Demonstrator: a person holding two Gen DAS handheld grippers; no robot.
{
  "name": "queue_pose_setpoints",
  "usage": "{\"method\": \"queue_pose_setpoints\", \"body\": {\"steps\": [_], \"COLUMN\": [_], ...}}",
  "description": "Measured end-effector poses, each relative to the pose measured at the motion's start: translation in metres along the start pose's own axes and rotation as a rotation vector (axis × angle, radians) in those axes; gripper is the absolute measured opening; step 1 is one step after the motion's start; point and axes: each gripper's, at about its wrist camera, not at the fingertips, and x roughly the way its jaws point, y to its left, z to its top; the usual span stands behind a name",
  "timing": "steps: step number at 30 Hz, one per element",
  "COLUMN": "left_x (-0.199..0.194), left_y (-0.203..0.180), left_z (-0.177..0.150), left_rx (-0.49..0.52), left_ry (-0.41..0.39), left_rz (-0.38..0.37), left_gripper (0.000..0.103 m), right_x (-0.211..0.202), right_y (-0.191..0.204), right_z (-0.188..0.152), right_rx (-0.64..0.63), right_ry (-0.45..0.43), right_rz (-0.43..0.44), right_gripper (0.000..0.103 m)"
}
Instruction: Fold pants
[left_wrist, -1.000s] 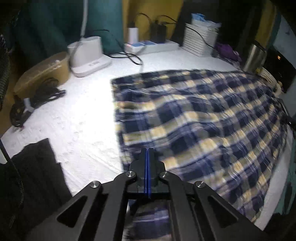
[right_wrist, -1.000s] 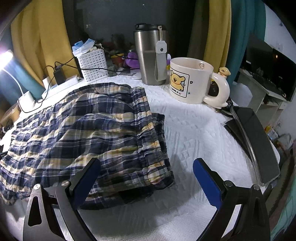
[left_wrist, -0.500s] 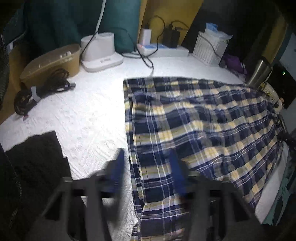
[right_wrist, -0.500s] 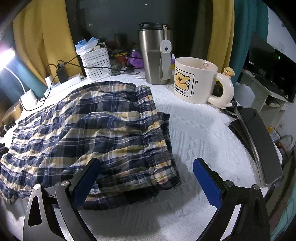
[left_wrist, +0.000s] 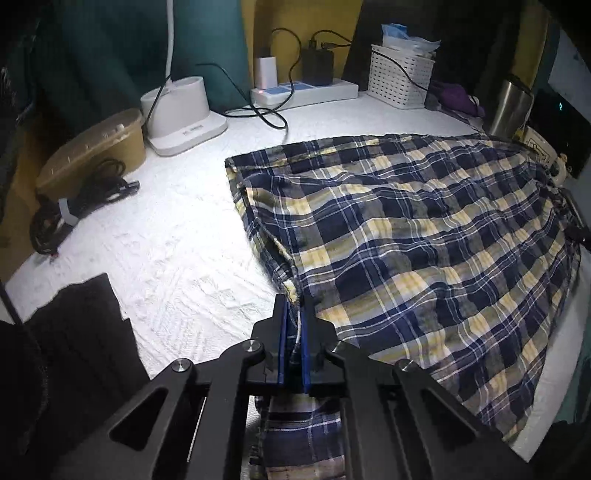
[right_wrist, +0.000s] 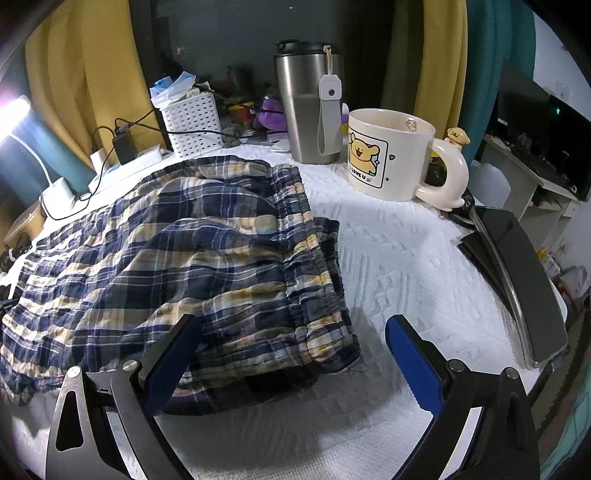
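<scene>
Left wrist view: the plaid pants (left_wrist: 424, 236) are spread flat over the white textured cover (left_wrist: 177, 251), filling the middle and right of the surface. The left gripper (left_wrist: 294, 332) has just closed, and its blue pads are pinched on the near hem corner of the pants, a fold of cloth being seen between them. A lamp base (left_wrist: 183, 118), a power strip (left_wrist: 306, 92) and a white basket (left_wrist: 400, 79) are ranged along the far edge.

Right wrist view: the right gripper (right_wrist: 291, 354) is held with its fingers spread wide, and the gathered waistband end of the pants (right_wrist: 207, 258) lies between them, untouched. A steel tumbler (right_wrist: 306, 110) and a cartoon mug (right_wrist: 391, 151) stand beyond.
</scene>
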Motion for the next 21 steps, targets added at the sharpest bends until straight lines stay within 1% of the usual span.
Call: {"method": "queue_pose_setpoints", "body": {"steps": [3,5,13,14,16,17,21], "left_x": [0.000,0.002,0.005,0.006,0.006,0.005,-0.004], "left_y": [0.005,0.011,0.017,0.021,0.026,0.030,0.035], "left_z": [0.002,0.004,0.010,0.011,0.013,0.014,0.013], "left_rx": [-0.011,-0.025,-0.024,-0.036,-0.058,-0.085,-0.114], "left_ry": [-0.004,-0.004,-0.015,-0.020,-0.016,-0.017,-0.023], "left_rz": [0.019,0.046,0.072,0.077,0.078,0.076,0.085], "left_gripper": [0.005,0.005,0.005,0.005,0.011,0.011,0.011], "right_x": [0.002,0.004,0.014,0.017,0.019,0.019,0.016], "right_y": [0.001,0.002,0.005,0.005,0.004,0.004,0.002], "right_z": [0.001,0.001,-0.002,-0.004,-0.005,-0.006,-0.006], "right_rx": [0.000,-0.001,-0.006,-0.007,-0.004,-0.003,-0.003], "right_ry": [0.002,0.005,0.032,0.044,0.051,0.050,0.046], "right_rz": [0.005,0.008,0.018,0.019,0.018,0.018,0.014], "right_gripper": [0.100,0.100,0.100,0.100,0.100,0.100,0.100]}}
